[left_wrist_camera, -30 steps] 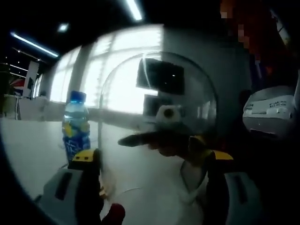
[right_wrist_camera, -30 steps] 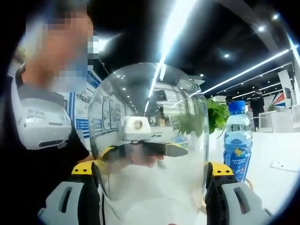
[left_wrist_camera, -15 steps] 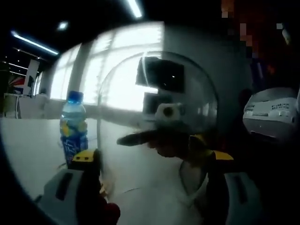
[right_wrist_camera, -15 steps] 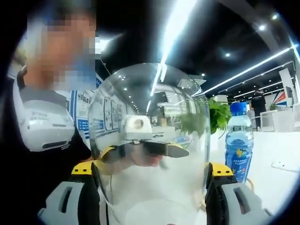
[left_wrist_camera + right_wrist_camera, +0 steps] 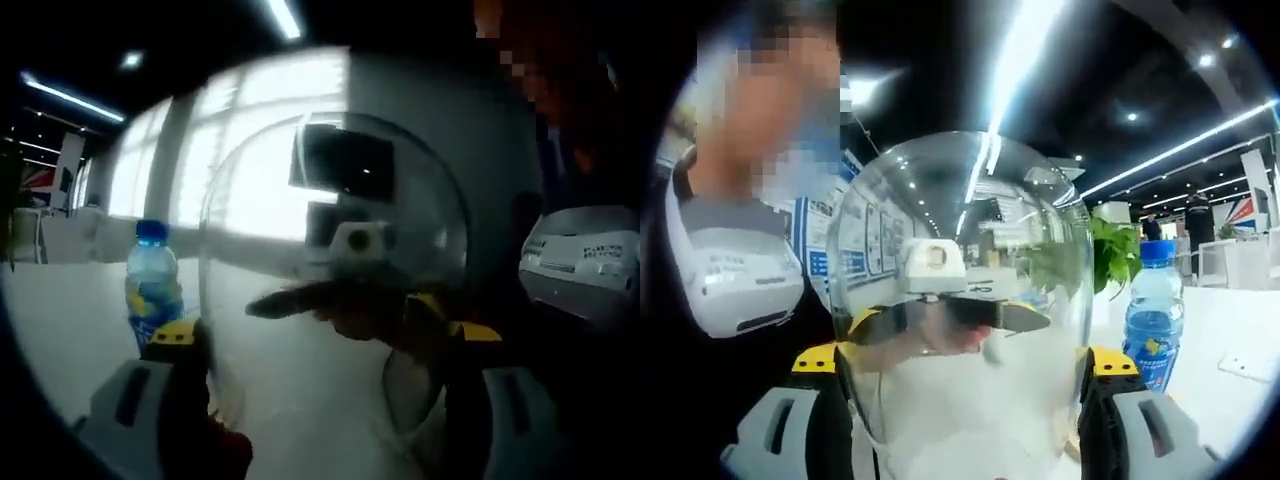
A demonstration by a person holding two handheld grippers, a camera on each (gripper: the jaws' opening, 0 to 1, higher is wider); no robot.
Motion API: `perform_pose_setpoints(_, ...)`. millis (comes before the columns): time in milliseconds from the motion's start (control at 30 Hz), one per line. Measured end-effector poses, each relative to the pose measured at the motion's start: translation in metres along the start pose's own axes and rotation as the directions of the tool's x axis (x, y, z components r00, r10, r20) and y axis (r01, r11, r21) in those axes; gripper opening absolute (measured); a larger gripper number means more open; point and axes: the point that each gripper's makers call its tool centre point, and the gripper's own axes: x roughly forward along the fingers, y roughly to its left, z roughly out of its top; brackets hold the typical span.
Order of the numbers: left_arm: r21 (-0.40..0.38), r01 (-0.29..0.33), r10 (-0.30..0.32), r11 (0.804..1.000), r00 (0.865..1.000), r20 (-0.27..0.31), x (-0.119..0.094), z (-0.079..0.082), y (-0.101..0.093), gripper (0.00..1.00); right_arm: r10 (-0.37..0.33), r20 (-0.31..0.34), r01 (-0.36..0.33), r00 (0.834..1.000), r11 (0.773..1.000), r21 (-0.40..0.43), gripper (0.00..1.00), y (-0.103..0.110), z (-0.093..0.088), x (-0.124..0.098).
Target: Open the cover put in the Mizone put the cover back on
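While both grippers' fingers clamp clear cover [image 5: 960, 300], Mizone bottle [image 5: 1154, 325] stands on white table [image 5: 1230, 330]; ceiling striplights above.

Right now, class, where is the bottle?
The bottle stands on the white table, right of the clear dome cover in the right gripper view.

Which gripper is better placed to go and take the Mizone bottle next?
Probably the right gripper: both grippers hold the clear cover between them, but the Mizone bottle stands beside its right jaw.
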Motion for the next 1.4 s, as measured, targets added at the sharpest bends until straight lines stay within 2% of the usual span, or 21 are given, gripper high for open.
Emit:
perform_pose_setpoints(67,0.01,-0.001,0.001,1.0,1.0,-0.013,0.001,-0.003,0.0,0.84,0.003,-0.013,-0.003,1.0,1.0,-0.008,0.89,0.0,-0.003,0.0)
perform_pose_setpoints(200,0.001,0.011,-0.011,1.0,0.998,-0.06,0.003,-0.023,0.005,0.85,0.009,-0.097,-0.008,0.995,1.0,0.005,0.9,-0.004,-0.023,0.0)
perform_pose_setpoints(300,0.011,0.02,-0.019,1.0,0.999,-0.037,0.004,-0.023,0.006,0.85,0.02,-0.058,-0.021,0.998,1.0,-0.011,0.9,0.004,-0.022,0.0)
perform_pose_setpoints(400,0.016,0.031,-0.03,0.999,0.999,-0.028,0.005,-0.023,0.006,0.85,0.016,-0.047,-0.017,0.999,1.0,-0.016,0.9,-0.004,-0.022,0.0)
perform_pose_setpoints(500,0.047,0.045,-0.044,0.998,0.999,-0.027,0.006,-0.025,0.007,0.85,0.012,-0.049,-0.013,0.999,0.999,-0.03,0.9,-0.009,-0.023,-0.003)
perform_pose_setpoints(533,0.038,0.048,-0.047,0.998,0.998,-0.032,0.006,-0.026,0.008,0.85,0.01,-0.072,-0.013,0.997,0.999,-0.047,0.9,-0.009,-0.026,-0.002)
perform_pose_setpoints(667,0.044,0.057,-0.055,0.997,0.998,-0.037,0.006,-0.026,0.006,0.85,0.01,-0.085,-0.014,0.996,0.999,-0.046,0.9,-0.008,-0.027,0.0)
perform_pose_setpoints(867,0.044,0.061,-0.06,0.997,0.998,-0.015,0.006,-0.025,0.006,0.86,0.011,-0.072,-0.014,0.997,0.999,-0.041,0.9,-0.007,-0.025,0.0)
perform_pose_setpoints(1033,0.067,0.063,-0.061,0.996,0.997,-0.038,0.007,-0.028,0.006,0.86,0.018,-0.083,-0.021,0.996,0.999,-0.044,0.9,-0.008,-0.026,0.0)
perform_pose_setpoints(1167,0.072,0.064,-0.061,0.995,0.997,-0.049,0.009,-0.029,0.006,0.86,0.019,-0.063,-0.021,0.998,0.999,-0.047,0.9,-0.007,-0.026,0.0)
perform_pose_setpoints(1400,0.072,0.068,-0.065,0.995,0.997,-0.043,0.01,-0.029,0.003,0.86,0.026,-0.066,-0.03,0.997,0.998,-0.051,0.91,-0.006,-0.025,0.003)
